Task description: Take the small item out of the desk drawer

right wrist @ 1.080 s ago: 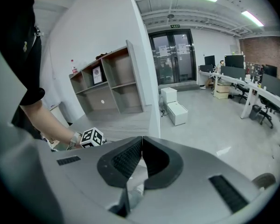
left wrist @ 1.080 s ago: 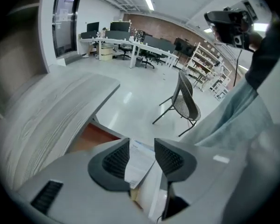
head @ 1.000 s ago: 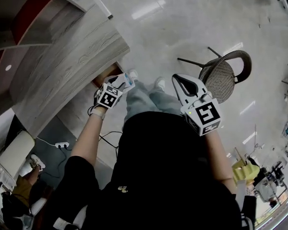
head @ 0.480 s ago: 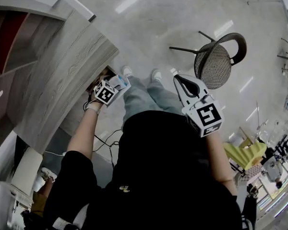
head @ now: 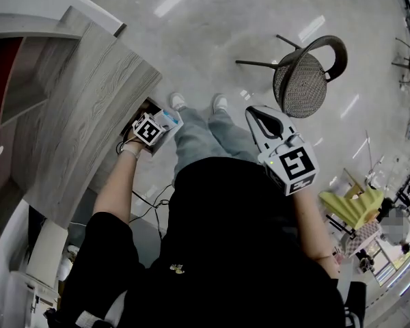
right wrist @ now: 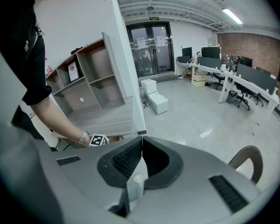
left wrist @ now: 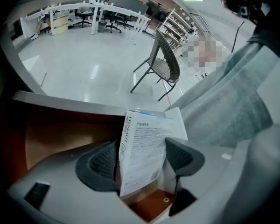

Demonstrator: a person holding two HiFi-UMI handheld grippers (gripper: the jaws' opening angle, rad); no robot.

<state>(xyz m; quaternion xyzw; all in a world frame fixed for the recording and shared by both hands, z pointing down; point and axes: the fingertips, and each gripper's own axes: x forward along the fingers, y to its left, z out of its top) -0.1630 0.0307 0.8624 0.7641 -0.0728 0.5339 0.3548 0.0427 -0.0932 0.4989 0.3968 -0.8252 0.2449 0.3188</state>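
Note:
A small white box [left wrist: 144,143] with printed text and a blue top edge stands tilted between the pads of my left gripper [left wrist: 142,155], over the brown inside of the open desk drawer [left wrist: 60,134]. The jaws are opening, and the pads sit close beside the box's narrow sides without pressing on it. In the head view the left gripper [head: 165,120] is at the drawer [head: 145,106] under the grey wood desk [head: 89,108]. My right gripper [head: 260,115] hangs at the right, away from the desk. Its pads [right wrist: 130,160] meet at the tips, shut.
A woven chair [head: 304,80] stands on the glossy floor beyond the person's legs [head: 205,135]. Cables [head: 150,197] lie on the floor under the desk. Open shelving [right wrist: 84,78] rises beside the desk in the right gripper view.
The head view has swung, so the desk and chair sit higher in the picture. The left gripper stays at the drawer mouth with the box at its tips. The right gripper has hardly moved.

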